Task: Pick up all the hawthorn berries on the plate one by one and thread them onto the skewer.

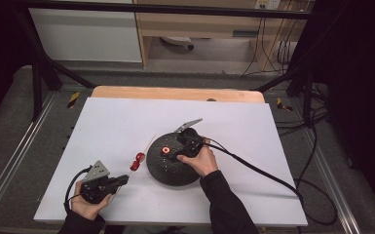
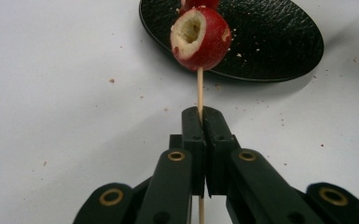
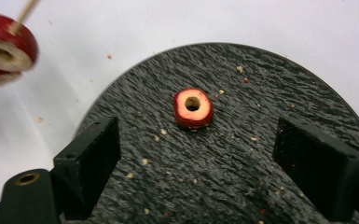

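Left claw (image 1: 121, 181) clenched on skewer (image 2: 199, 93), near front-left of plate (image 1: 168, 171), low over bench (image 1: 224, 126). Skewer running up and away from claw tip toward plate's left edge, tilted, far end past plate's left rim. Two red fruit pieces (image 1: 137, 161) threaded on skewer, just left of plate, off bench surface. In left gripper view, nearest piece (image 2: 200, 38) cored, pale inside, cut face toward camera, second piece behind it, plate rim just beyond.

Right claw (image 1: 173, 157) released, jaws spread wide, nothing between pads. Hovering over plate, pointed down and toward plate's left half. Right hand (image 1: 203, 161) over plate's right side, cable trailing off right across bench.

One red ring (image 3: 193, 108) flat on plate, hole up, left of plate centre. In right gripper view, ring ahead of the two jaws, roughly midway between them, apart from both. Crumbs scattered on plate around ring, more specks on bench left of plate.

Plate black, textured, round, sitting right of bench centre.
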Demonstrator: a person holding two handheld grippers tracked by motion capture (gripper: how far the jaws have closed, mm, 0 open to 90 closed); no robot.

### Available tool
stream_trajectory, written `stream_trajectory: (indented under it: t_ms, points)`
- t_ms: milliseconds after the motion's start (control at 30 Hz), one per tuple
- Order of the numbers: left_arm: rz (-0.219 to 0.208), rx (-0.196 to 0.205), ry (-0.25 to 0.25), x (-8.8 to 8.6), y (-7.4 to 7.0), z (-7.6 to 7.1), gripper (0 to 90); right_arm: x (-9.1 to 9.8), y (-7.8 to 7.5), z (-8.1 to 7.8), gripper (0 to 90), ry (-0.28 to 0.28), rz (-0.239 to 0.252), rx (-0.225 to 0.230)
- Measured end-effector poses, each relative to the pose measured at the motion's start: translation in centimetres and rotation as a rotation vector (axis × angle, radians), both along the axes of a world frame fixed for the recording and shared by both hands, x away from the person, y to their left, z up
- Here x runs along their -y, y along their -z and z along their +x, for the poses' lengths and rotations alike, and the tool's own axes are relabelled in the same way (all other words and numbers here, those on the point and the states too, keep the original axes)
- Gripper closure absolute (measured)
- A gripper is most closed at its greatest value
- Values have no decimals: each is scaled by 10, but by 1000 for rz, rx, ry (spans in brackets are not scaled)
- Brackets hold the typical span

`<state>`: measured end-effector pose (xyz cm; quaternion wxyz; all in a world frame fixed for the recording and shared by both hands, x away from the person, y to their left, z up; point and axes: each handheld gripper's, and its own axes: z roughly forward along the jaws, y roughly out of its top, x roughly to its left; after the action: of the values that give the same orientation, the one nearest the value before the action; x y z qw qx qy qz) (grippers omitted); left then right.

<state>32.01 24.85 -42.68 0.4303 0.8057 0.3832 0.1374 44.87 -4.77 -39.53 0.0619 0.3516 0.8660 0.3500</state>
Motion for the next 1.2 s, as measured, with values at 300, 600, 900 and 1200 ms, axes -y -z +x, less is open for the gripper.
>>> stream_trajectory:
  t_ms: [300, 600, 900, 1200]
  points:
    - [4, 1, -4, 0, 0, 2, 881, -16, 2, 16, 296, -45, -80, -27]
    - [3, -3, -10, 1, 1, 3, 881, -28, 5, 31, 421, -83, -138, -80]
    - [9, -6, -16, 0, 2, 4, 881, -36, 13, 42, 500, -92, -141, -120]
    - [12, -8, -11, 1, 2, 4, 881, -36, 18, 47, 591, -102, -122, -177]
